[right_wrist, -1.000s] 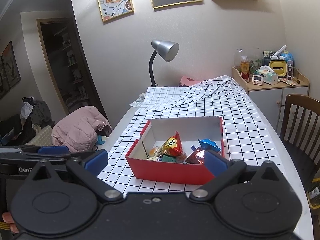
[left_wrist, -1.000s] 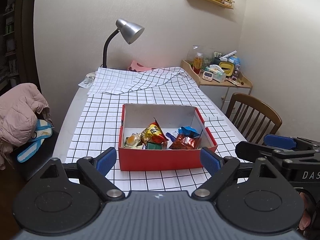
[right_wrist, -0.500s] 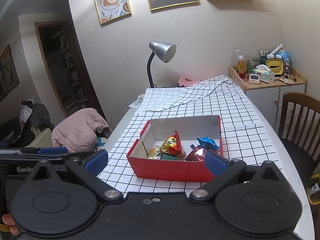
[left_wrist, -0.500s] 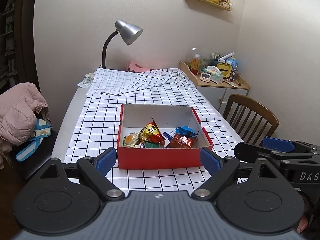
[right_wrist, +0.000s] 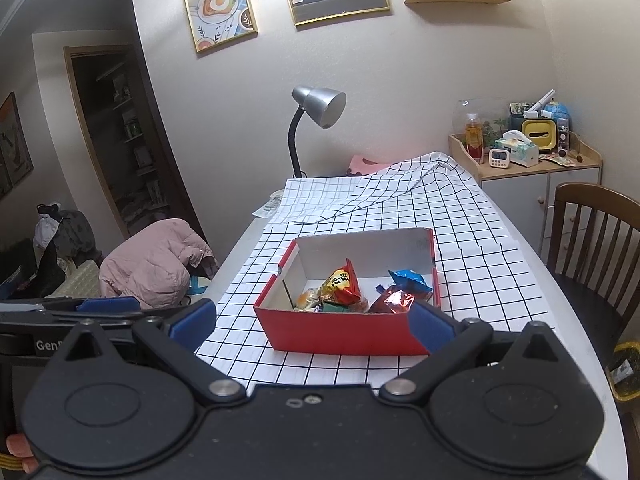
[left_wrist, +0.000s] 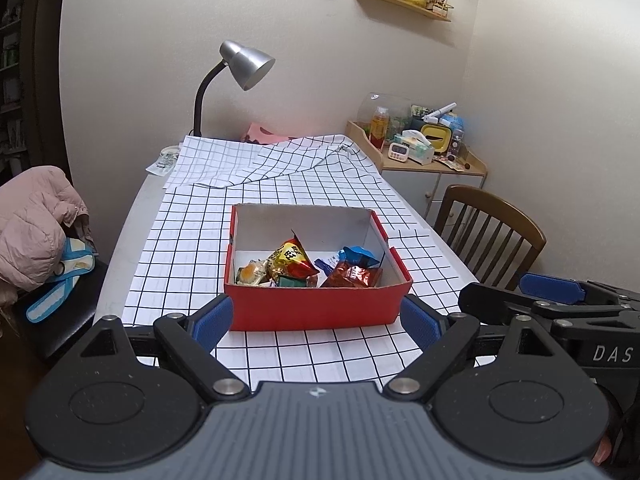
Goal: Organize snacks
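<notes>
A red box (left_wrist: 316, 307) with a white inside stands on the checked tablecloth (left_wrist: 188, 248); it also shows in the right wrist view (right_wrist: 340, 330). Several snack packets lie in it: a yellow-red one (left_wrist: 290, 259), a blue one (left_wrist: 358, 256), a shiny red one (left_wrist: 352, 276). My left gripper (left_wrist: 316, 322) is open and empty, held short of the box's near wall. My right gripper (right_wrist: 312, 322) is open and empty, also short of the box. Each gripper shows at the edge of the other's view.
A silver desk lamp (left_wrist: 240, 68) stands at the table's far end beside folded cloth. A wooden chair (left_wrist: 490, 232) stands to the right, with a cluttered side cabinet (left_wrist: 424, 160) behind it. A pink jacket (left_wrist: 32, 220) lies on a seat at left.
Both grippers have drawn back slightly from the box, so it looks a little farther away. Both stay open and empty. The snacks have not moved.
</notes>
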The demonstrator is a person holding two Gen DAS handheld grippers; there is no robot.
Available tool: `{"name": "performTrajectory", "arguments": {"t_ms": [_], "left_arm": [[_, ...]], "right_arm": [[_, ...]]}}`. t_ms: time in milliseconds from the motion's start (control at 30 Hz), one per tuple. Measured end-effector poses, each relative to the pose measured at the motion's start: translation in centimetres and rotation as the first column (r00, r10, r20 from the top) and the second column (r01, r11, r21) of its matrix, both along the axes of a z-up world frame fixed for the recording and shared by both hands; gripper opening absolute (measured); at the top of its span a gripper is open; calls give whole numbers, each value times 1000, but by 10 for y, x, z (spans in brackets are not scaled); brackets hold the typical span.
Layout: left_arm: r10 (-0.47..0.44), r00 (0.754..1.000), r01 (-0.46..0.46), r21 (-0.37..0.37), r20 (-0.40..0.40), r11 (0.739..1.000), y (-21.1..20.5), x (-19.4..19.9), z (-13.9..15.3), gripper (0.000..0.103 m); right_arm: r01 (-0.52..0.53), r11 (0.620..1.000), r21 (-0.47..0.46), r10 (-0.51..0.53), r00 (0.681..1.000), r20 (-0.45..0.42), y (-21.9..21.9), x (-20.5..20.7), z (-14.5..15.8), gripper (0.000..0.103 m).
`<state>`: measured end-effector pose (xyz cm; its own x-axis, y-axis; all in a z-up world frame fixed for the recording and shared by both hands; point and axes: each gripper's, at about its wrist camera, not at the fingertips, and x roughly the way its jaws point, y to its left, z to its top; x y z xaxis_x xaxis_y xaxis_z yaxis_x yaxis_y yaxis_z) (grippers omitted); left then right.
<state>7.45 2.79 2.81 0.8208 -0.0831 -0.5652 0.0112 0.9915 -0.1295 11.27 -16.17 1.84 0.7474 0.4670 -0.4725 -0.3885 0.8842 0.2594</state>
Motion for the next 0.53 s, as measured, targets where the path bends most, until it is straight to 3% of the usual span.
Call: {"name": "performTrajectory", "arguments": {"t_ms": [533], "left_arm": [[69,996,-69,-2,-57,998,-17,18,-12,91]], "right_arm": [[-21,1000,19,22,998,-52,-23,29,-19,102]]}}
